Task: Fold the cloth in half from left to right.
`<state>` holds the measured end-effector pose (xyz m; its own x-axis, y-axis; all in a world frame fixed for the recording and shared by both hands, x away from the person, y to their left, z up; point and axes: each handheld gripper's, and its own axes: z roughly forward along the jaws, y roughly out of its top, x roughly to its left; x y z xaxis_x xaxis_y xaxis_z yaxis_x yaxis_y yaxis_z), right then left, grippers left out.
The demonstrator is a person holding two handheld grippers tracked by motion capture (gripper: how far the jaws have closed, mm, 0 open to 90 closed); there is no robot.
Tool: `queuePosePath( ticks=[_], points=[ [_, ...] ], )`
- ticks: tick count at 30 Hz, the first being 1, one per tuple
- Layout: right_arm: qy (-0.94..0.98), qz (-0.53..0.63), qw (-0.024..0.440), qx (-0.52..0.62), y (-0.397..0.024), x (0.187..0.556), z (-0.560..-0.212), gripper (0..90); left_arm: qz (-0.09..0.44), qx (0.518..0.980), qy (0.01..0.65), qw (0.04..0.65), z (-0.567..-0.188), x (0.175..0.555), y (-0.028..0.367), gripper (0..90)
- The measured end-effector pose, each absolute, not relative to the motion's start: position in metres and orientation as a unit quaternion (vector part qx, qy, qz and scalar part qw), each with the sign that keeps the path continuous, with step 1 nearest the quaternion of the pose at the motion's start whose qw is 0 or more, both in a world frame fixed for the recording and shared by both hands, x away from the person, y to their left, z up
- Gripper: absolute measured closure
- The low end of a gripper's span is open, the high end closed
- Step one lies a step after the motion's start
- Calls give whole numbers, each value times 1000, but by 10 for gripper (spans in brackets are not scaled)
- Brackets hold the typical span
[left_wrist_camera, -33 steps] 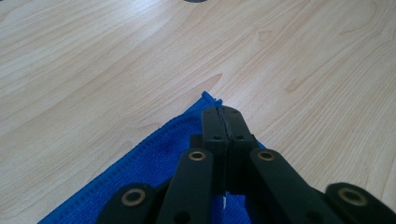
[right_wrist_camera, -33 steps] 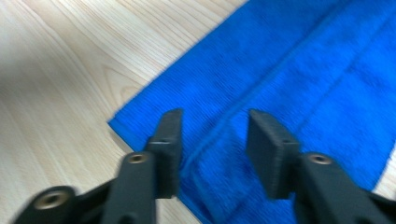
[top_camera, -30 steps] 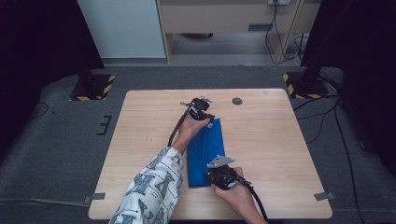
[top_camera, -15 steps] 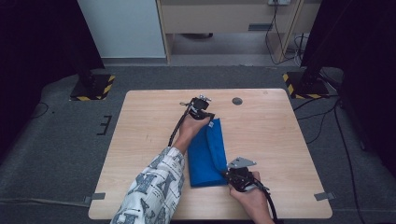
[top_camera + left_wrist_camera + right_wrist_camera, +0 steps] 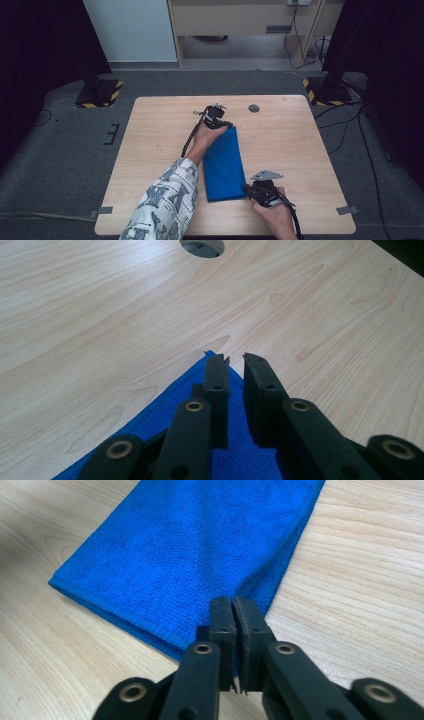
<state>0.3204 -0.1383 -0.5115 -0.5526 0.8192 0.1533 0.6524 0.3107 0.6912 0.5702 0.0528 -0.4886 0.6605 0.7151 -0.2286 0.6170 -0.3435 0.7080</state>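
Blue cloth [image 5: 223, 165] btwn 2 claws, near grommet [image 5: 254, 108]

A pale wooden table [image 5: 150, 165] carries a folded blue cloth [image 5: 222, 162] lying flat near its middle.

Blue cloth [image 5: 223, 162], pale wood-grain table [image 5: 290, 145], black claws, white patterned sleeve [image 5: 162, 205]

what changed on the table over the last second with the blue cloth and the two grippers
The right gripper slid toward the table's right near edge, drawing the near end of the blue cloth with it so the fold now lies flat and wider. Its jaws stand together at the cloth's near corner. The left gripper kept its place at the far corner, and its jaws have just been opening, a gap showing above the cloth. The table is unchanged.
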Motion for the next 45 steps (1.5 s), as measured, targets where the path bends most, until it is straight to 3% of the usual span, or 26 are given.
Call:
queuePosePath(
  ticks=[6,11,23,30,34,39,45],
  points=[
    [796,374,130,457,-138,326,-508,596,99,819,396,403,-481,559,60,643],
    [793,390,135,448,-138,343,-501,462,121,824,387,395,-477,550,74,525],
    [786,401,146,447,-127,400,-504,266,122,830,379,391,-475,537,109,241],
    [788,395,151,448,-118,436,-503,191,123,827,382,393,-476,533,119,122],
    [791,394,151,443,-114,458,-501,171,122,829,377,395,-477,530,121,105],
    [797,388,153,437,-111,483,-499,175,124,835,373,386,-476,525,124,105],
    [794,396,154,435,-111,508,-492,239,134,837,375,376,-480,526,123,105]
  ],
)
